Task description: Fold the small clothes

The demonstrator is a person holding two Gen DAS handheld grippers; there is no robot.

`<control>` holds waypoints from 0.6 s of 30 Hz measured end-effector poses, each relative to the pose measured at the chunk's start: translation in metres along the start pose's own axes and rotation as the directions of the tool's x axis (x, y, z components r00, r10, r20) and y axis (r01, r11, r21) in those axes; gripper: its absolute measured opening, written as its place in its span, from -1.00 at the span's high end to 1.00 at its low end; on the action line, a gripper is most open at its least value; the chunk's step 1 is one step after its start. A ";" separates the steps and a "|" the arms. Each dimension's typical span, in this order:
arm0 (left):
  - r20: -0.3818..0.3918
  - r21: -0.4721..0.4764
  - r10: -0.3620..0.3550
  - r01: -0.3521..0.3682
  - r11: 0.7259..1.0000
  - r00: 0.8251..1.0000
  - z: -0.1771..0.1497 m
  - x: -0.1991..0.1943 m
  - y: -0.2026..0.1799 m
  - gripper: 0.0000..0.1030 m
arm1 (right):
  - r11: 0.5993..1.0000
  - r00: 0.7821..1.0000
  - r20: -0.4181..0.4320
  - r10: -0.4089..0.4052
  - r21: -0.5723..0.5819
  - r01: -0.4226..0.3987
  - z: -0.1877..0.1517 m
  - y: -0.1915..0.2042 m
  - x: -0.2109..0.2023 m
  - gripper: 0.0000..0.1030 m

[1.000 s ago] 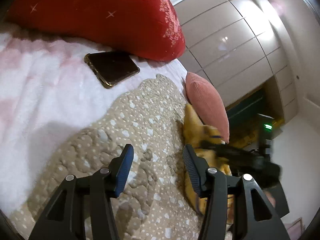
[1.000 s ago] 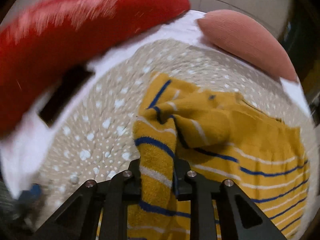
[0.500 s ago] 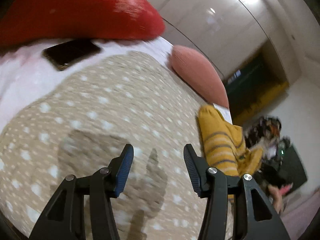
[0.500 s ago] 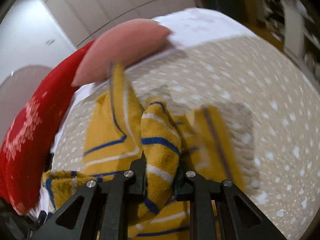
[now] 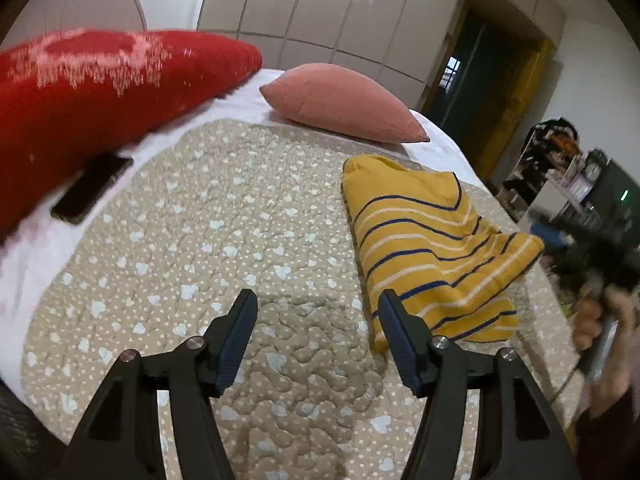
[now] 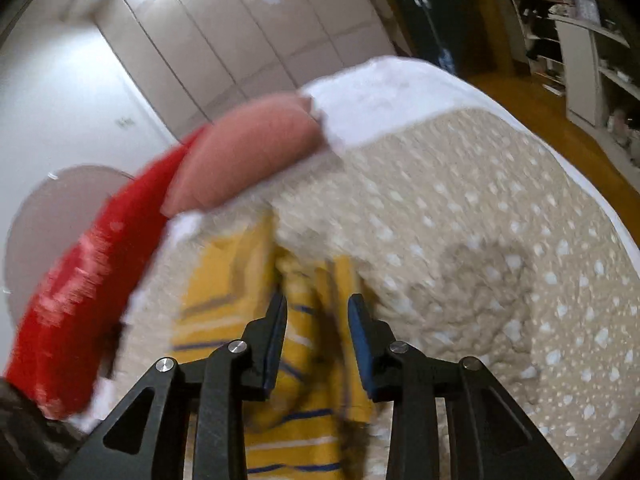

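A small yellow garment with blue and white stripes (image 5: 432, 240) lies loosely bunched on the beige dotted quilt (image 5: 240, 240), towards the bed's right side. My left gripper (image 5: 318, 320) is open and empty above the quilt, just left of the garment's near edge. In the blurred right wrist view the garment (image 6: 316, 380) lies below my right gripper (image 6: 317, 320), whose jaws stand apart with nothing held between them. The hand that holds the right gripper shows blurred at the right edge of the left wrist view.
A big red pillow (image 5: 100, 92) and a pink pillow (image 5: 340, 104) lie at the head of the bed. A dark phone (image 5: 90, 190) lies on the white sheet by the red pillow. Wardrobe doors (image 5: 320, 12) stand behind. Shelves (image 6: 580, 40) and a wooden floor are beyond the bed's right edge.
My right gripper has opened and let go of the yellow garment, which now lies on the quilt. My left gripper has swung to face the garment and the head of the bed.
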State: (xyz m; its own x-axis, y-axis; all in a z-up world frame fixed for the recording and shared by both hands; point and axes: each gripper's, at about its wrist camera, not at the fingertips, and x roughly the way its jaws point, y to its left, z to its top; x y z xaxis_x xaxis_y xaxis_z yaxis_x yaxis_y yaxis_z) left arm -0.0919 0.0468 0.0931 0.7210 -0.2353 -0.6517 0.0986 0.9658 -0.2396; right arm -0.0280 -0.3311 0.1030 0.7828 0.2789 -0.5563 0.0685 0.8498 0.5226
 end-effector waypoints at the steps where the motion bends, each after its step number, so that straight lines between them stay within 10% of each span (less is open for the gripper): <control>1: 0.015 0.010 0.014 -0.014 1.000 1.000 -0.001 -0.005 -0.007 -0.21 | 0.999 0.999 -0.002 0.042 -0.019 -0.042 0.001 0.010 -0.002 0.32; 6: 0.131 0.036 0.069 -0.075 0.997 0.989 0.005 -0.035 -0.031 -0.58 | 0.974 0.976 -0.140 0.167 -0.132 -0.185 -0.026 0.054 0.025 0.30; 11: 0.234 -0.037 0.082 -0.075 0.996 0.969 0.015 -0.061 -0.037 -0.97 | 0.978 0.975 -0.222 -0.016 -0.207 -0.031 -0.066 0.030 0.052 0.30; 14: 0.201 -0.093 -0.022 0.042 0.995 0.979 0.021 -0.056 -0.030 -0.97 | 0.981 0.976 -0.208 -0.065 -0.190 0.025 -0.073 -0.009 0.052 0.39; 18: 0.095 -0.067 0.006 0.000 0.998 0.995 0.022 -0.031 -0.035 -0.97 | 0.986 0.977 -0.192 -0.094 -0.153 0.065 -0.070 -0.027 0.034 0.28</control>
State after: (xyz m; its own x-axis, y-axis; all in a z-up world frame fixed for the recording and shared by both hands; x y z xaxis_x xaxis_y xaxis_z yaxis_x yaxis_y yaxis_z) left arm -0.1025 0.0228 0.1375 0.7836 -0.2182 -0.5817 0.0528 0.9563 -0.2877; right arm -0.0466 -0.3132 0.0241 0.6398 0.2783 -0.7164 0.0240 0.9244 0.3806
